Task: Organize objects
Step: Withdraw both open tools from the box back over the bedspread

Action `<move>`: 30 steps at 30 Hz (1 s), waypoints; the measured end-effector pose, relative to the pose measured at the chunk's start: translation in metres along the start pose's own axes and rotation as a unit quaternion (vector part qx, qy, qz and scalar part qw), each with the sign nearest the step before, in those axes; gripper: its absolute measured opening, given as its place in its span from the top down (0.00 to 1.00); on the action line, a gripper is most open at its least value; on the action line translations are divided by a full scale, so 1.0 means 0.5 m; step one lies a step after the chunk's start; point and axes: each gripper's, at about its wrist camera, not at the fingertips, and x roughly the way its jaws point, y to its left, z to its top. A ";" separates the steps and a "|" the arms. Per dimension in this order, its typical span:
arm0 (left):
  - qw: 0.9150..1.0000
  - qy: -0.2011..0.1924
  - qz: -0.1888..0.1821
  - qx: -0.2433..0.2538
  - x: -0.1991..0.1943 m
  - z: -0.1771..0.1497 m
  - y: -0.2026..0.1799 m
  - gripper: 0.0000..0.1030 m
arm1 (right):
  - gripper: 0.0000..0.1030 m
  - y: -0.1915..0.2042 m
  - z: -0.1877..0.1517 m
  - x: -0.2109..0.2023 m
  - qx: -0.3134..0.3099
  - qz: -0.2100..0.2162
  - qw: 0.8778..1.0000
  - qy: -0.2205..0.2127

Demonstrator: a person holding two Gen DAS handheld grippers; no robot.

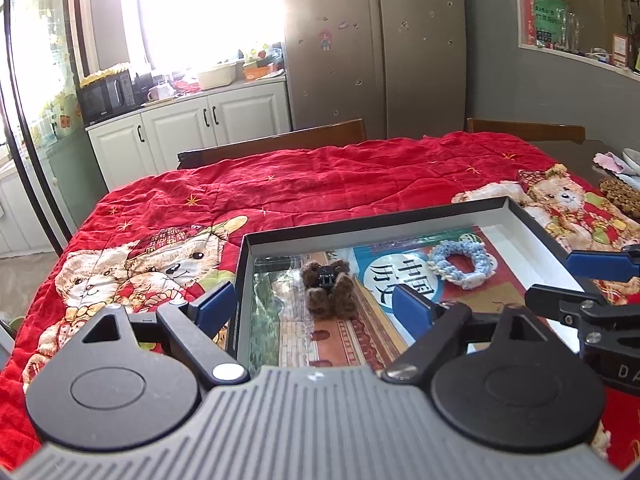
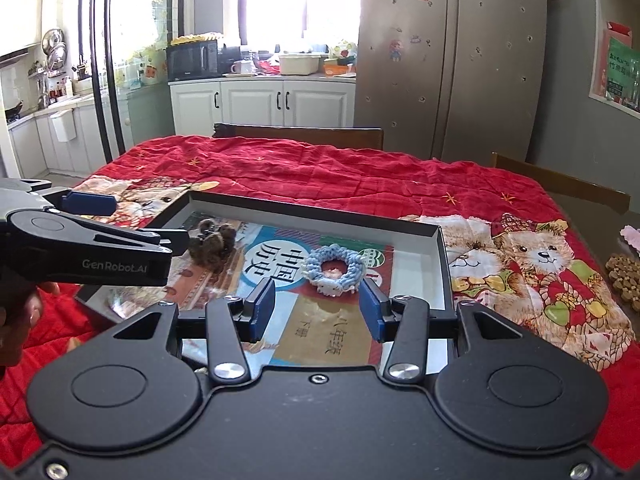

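A shallow black box (image 1: 532, 224) (image 2: 442, 248) with white inner walls lies on the red quilt and holds a colourful book. On the book lie a brown fuzzy bear hair clip (image 1: 329, 288) (image 2: 212, 242) and a blue-white knitted scrunchie (image 1: 464, 262) (image 2: 335, 266). My left gripper (image 1: 316, 304) is open and empty, hovering just short of the bear clip. My right gripper (image 2: 316, 312) is open and empty, just short of the scrunchie. Each gripper shows in the other's view, the right one (image 1: 568, 276) and the left one (image 2: 132, 220).
The red bear-print quilt (image 1: 320, 176) covers the table. Brown beaded mat (image 2: 626, 276) and pink cloth (image 2: 632, 236) lie at the right table edge. Wooden chairs (image 2: 304, 136) stand behind. A fridge (image 2: 448, 48) and kitchen cabinets (image 2: 260, 104) lie beyond.
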 end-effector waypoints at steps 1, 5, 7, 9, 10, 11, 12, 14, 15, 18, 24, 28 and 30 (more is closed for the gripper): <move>1.000 -0.001 -0.001 0.001 -0.005 0.000 -0.001 0.11 | 0.56 0.002 -0.002 -0.006 -0.001 0.001 1.000 -0.001; 1.000 -0.006 -0.008 0.007 -0.030 -0.009 -0.006 0.10 | 0.56 0.009 -0.010 -0.031 -0.006 0.005 1.000 -0.006; 1.000 -0.008 -0.012 0.011 -0.041 -0.013 -0.007 0.10 | 0.56 0.012 -0.014 -0.046 -0.007 0.009 1.000 -0.011; 1.000 -0.012 -0.014 0.017 -0.054 -0.017 -0.009 0.10 | 0.56 0.015 -0.019 -0.060 -0.009 0.012 1.000 -0.016; 1.000 -0.014 -0.013 0.018 -0.060 -0.018 -0.008 0.09 | 0.55 0.017 -0.020 -0.067 -0.010 0.011 1.000 -0.018; 1.000 -0.016 -0.014 0.019 -0.066 -0.019 -0.007 0.09 | 0.55 0.019 -0.022 -0.073 -0.012 0.010 1.000 -0.021; 1.000 -0.018 -0.015 0.019 -0.071 -0.021 -0.005 0.09 | 0.55 0.021 -0.024 -0.081 -0.014 0.010 1.000 -0.023; 0.999 -0.021 -0.017 0.016 -0.083 -0.023 -0.003 0.09 | 0.55 0.024 -0.027 -0.091 -0.015 0.011 0.999 -0.026; 0.999 -0.022 -0.019 0.015 -0.088 -0.024 -0.001 0.08 | 0.55 0.023 -0.029 -0.097 -0.014 0.013 0.999 -0.026; 0.999 -0.025 -0.022 0.016 -0.102 -0.030 0.001 0.08 | 0.55 0.022 -0.037 -0.113 -0.010 0.018 0.999 -0.031; 0.999 -0.028 -0.032 0.020 -0.127 -0.045 0.001 0.07 | 0.55 0.021 -0.057 -0.143 -0.011 0.019 0.999 -0.034; 0.999 -0.028 -0.033 0.023 -0.138 -0.056 0.002 0.06 | 0.54 0.017 -0.069 -0.159 -0.008 0.021 0.999 -0.033; 0.999 -0.027 -0.034 0.023 -0.143 -0.061 0.003 0.06 | 0.54 0.017 -0.074 -0.168 -0.007 0.020 0.999 -0.034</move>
